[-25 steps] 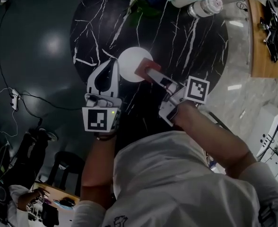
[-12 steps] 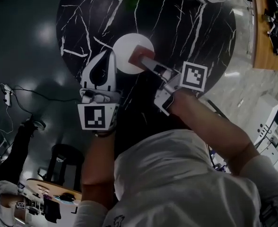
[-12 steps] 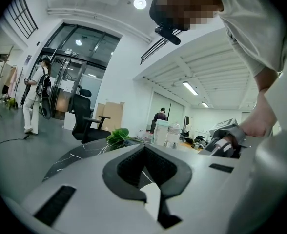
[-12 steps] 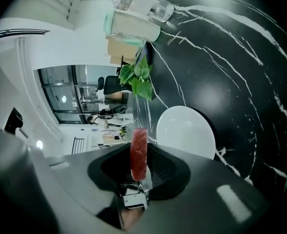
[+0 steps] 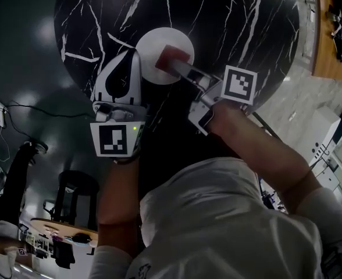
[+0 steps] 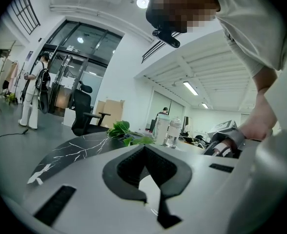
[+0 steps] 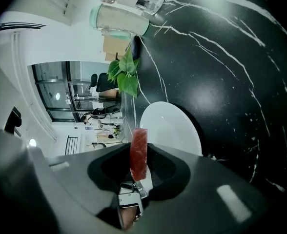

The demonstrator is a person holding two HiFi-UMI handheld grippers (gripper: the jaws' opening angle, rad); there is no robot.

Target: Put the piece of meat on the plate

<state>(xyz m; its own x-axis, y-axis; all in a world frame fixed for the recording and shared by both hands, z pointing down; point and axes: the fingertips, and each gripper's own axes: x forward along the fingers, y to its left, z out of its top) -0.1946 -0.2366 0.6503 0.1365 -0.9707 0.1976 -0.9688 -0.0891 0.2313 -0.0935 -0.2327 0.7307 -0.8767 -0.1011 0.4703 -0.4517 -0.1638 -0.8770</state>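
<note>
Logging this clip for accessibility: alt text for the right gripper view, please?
The right gripper clamps a red slab of meat in front of a round white plate on a black white-veined marble table. Beyond, green leaves and a pale bottle sit at the far edge.

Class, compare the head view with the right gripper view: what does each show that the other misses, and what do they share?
Only the head view: the left gripper by the white plate, the marker cubes, and the person's forearms and white shirt.
Only the right gripper view: office windows and a chair beyond the table's edge, and the meat's thin edge standing between the jaws.
Both: the black marble table, the plate, and the right gripper holding the piece of meat over the plate.
</note>
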